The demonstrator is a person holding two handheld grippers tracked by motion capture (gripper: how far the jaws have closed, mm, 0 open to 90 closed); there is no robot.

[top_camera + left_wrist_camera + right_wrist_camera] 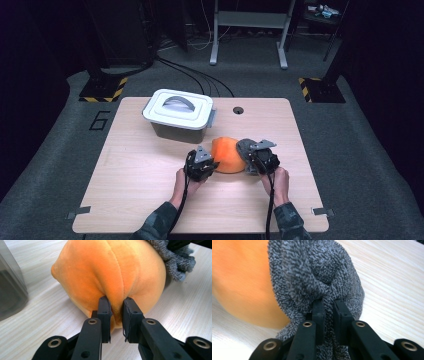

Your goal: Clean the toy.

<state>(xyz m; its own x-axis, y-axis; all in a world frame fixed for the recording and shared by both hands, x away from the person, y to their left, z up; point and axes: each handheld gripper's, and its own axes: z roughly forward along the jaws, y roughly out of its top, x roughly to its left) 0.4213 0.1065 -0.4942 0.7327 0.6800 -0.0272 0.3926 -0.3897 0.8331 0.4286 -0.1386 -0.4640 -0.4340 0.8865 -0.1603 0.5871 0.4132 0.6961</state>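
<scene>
Pale wood worktop (130, 175) on grey carpet, dark room. Left tongs (116, 315) pinch orange plush (110, 275); right tongs (329, 315) pinch grey cloth (317, 272). Lidded grey bin (179, 116) far left.

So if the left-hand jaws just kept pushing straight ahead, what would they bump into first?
The orange plush toy: the left gripper is already shut on a fold of it. Behind the toy lies the grey fuzzy cloth, probably next, though depth is hard to judge.

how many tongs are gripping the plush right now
2: left tongs pinch the plush on its orange side, right tongs pinch its grey part.
</scene>
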